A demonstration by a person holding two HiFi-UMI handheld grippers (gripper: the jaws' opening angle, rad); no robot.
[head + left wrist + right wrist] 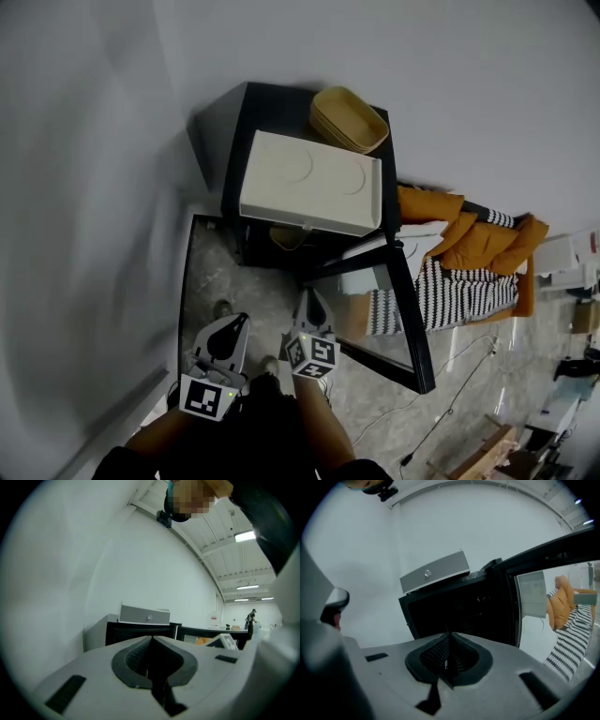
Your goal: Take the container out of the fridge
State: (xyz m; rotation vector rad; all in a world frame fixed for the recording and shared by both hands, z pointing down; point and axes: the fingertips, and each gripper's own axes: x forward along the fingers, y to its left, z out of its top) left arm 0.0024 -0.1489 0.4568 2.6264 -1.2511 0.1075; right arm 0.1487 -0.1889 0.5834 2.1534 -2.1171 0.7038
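Basket (349,119), orange jacket (469,234), striped cloth (459,295)

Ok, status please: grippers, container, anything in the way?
Left gripper shut, empty; right gripper shut, empty; both short of the fridge. Its door open; interior dark, container not clearly seen. Nothing visible in the way.

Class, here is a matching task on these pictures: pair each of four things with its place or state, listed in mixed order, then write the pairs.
Column A
1 fridge door
2 tan basket
3 orange jacket
4 left tool

Column B
a shut, nothing in it
b on top of the fridge
c swung open
d off the fridge, at the head view's right

Pairs: 1-c; 2-b; 3-d; 4-a
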